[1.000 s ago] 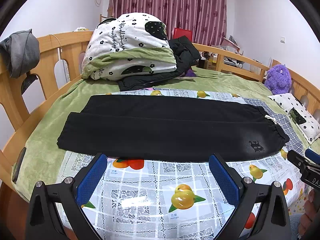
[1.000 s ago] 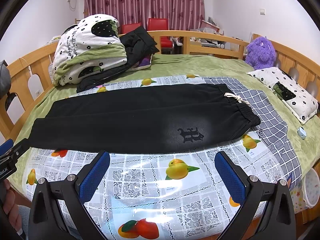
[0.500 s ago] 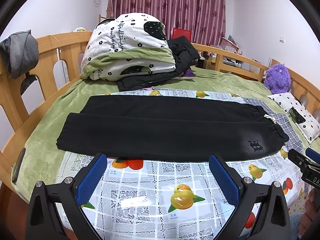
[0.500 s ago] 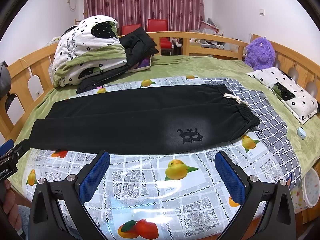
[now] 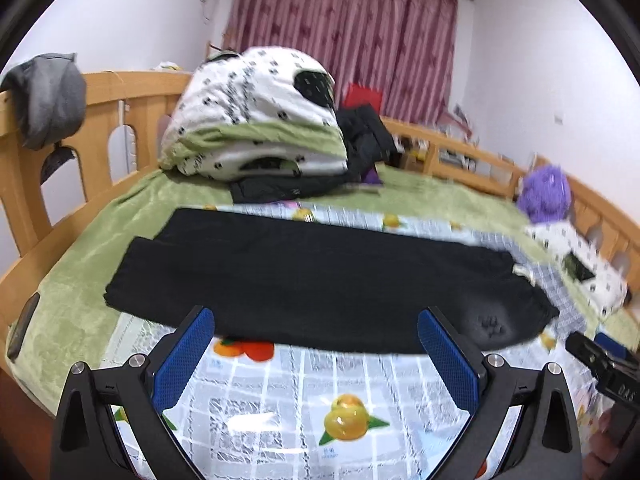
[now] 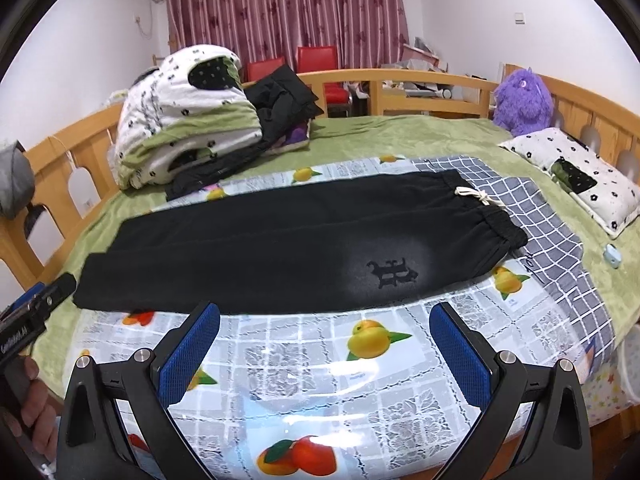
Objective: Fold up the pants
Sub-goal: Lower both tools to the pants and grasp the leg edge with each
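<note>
- Your left gripper (image 5: 316, 354) hangs over the fruit-print cloth (image 5: 304, 392), its blue pads (image 5: 182, 358) spread wide with nothing between them, just short of the near edge of the pants (image 5: 320, 280).
- The pants lie flat on that cloth, already doubled leg over leg by the look of it, running lengthways across the bed with nothing resting on them.
- Leg ends (image 6: 100, 280) sit at the left of the pants, one hem stepped a little behind the other, their tips reaching past the cloth onto the green blanket (image 6: 80, 236).
- Judging by the matte nap, this is soft fleece: light, limp, no stiffness to carry a fold. Expect it to droop and drag from whatever point you lift.
- So pinch both layers together at the hem corner, right at the edge, or the under leg will slide away.
- The plastic cloth looks slick, so the fabric may skid as you pull.
- Towards the right of the pants, the printed emblem (image 6: 392, 274) marks the thigh.
- At the right end, the gathered waistband (image 6: 492, 220) with its white drawstring (image 6: 474, 196) is the thickest, surest hold.
- Your right gripper (image 6: 324, 344) is released too, pads wide apart, empty, just short of the pants' near edge below the emblem.
</note>
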{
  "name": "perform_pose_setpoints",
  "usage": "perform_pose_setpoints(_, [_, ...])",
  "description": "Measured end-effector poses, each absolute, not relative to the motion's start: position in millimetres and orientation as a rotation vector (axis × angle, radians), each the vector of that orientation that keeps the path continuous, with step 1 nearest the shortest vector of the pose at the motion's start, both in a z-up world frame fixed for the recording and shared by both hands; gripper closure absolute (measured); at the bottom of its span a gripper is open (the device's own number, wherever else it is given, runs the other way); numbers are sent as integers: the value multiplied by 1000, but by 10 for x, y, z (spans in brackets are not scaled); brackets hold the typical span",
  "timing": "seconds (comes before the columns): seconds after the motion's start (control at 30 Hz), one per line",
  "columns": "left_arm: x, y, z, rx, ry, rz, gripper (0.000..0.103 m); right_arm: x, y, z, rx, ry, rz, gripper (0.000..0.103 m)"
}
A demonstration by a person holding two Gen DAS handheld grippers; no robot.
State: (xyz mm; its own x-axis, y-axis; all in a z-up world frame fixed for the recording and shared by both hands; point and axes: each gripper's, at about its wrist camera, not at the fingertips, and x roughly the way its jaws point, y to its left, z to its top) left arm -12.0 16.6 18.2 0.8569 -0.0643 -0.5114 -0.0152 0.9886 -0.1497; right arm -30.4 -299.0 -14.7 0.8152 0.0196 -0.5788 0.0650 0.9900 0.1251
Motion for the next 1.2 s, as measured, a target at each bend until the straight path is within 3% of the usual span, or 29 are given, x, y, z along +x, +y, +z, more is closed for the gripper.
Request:
perform_pose_setpoints(0.27, [-168,645,384,-128,562,30,0,-388,-3287,124,119,572,-5,0])
perform_pose_setpoints(0.5, [-55,1104,140,-208,615,75,4,-198,-3699,-21,146,552,-13,2])
perform_pose_setpoints(0.63, [112,1276,-178,-226,674,114,5,40,-3950,-327,151,615,-36,3])
perform_pose_setpoints(0.8, [349,1445,-693,-290,752,127,5,404,-4250,-900,238,789,-15,25])
perform_pose_setpoints(0.9, [525,1516,-985,-327,810,125,9,570,-4434,-1323,299,848,-47,32])
perform_pose_setpoints(1.1, [845,1631,-1406,-390,861,136,24,759,-4670,-1737,443,840,-88,33])
perform_pose_setpoints(1.2, [947,1728,-1565,-486,845,115,26,861,-4829,-1863,562,806,-82,33])
